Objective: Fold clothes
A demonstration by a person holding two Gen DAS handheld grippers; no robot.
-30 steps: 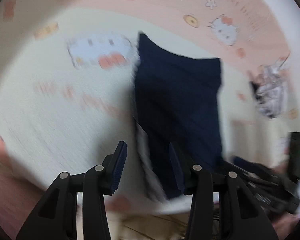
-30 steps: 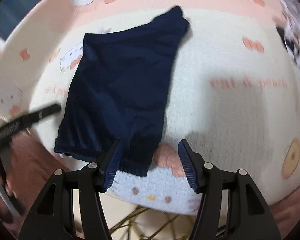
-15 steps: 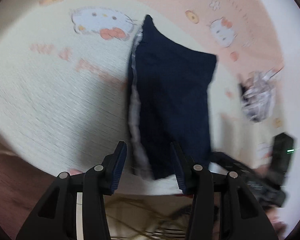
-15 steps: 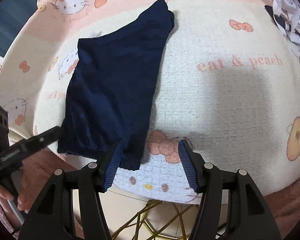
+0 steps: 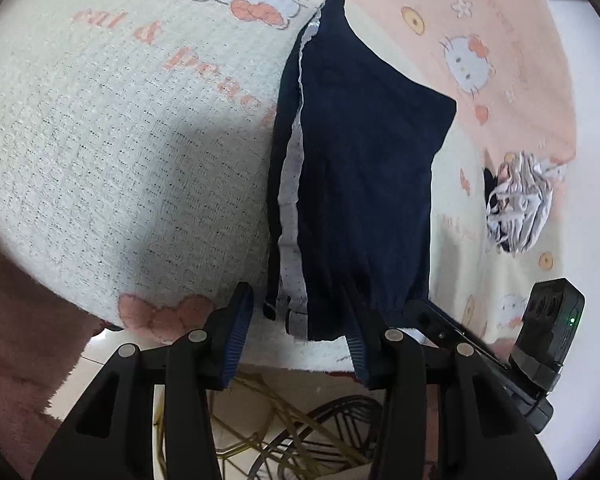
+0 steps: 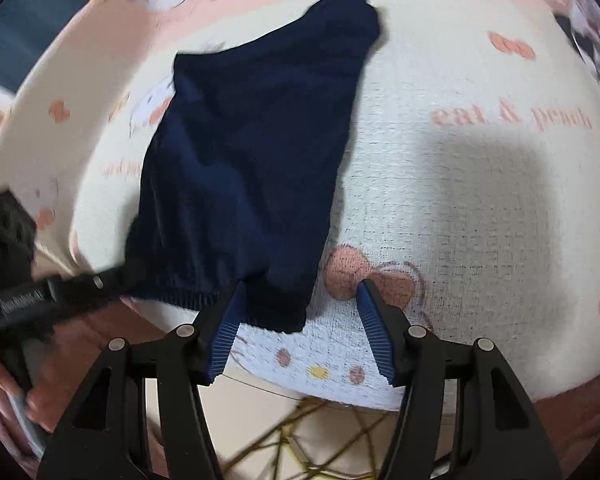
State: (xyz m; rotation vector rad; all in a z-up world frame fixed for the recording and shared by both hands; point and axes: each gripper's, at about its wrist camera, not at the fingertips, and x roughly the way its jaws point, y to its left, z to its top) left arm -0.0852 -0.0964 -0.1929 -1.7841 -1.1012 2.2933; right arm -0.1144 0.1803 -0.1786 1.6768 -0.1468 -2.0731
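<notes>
Navy shorts (image 5: 364,184) lay flat on the cartoon-cat blanket (image 5: 120,160) (waistband at its near edge) — left gripper (image 5: 296,336) closing around that hem, right gripper (image 6: 300,320) agape, neither pinching yet.

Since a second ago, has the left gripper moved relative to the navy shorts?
Yes. The left gripper has come closer to the navy shorts, whose near hem now lies between its open fingers.

Home setting: cartoon-cat blanket (image 5: 112,168) as work surface, tiled floor (image 5: 100,364) below.
</notes>
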